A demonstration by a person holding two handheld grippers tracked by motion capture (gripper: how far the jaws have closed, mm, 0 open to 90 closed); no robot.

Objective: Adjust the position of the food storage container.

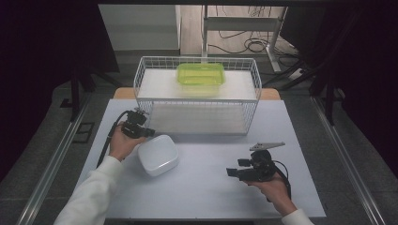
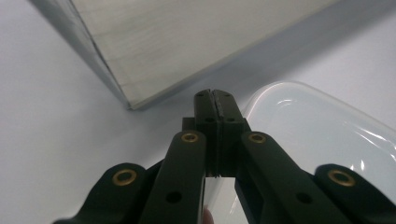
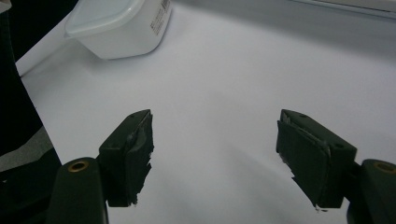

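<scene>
Right gripper (image 1: 236,168) at five o'clock, jaws spread wide, nothing between them, left gripper (image 1: 149,132) at nine o'clock — jaws clenched together, empty, just beside white container (image 1: 158,154), wire basket (image 1: 197,101) at twelve o'clock, green container (image 1: 200,74) inside.

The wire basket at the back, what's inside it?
A green lidded container sits on the upper white shelf of the wire basket. The lower shelf looks bare. The lid hides what the container holds.
</scene>
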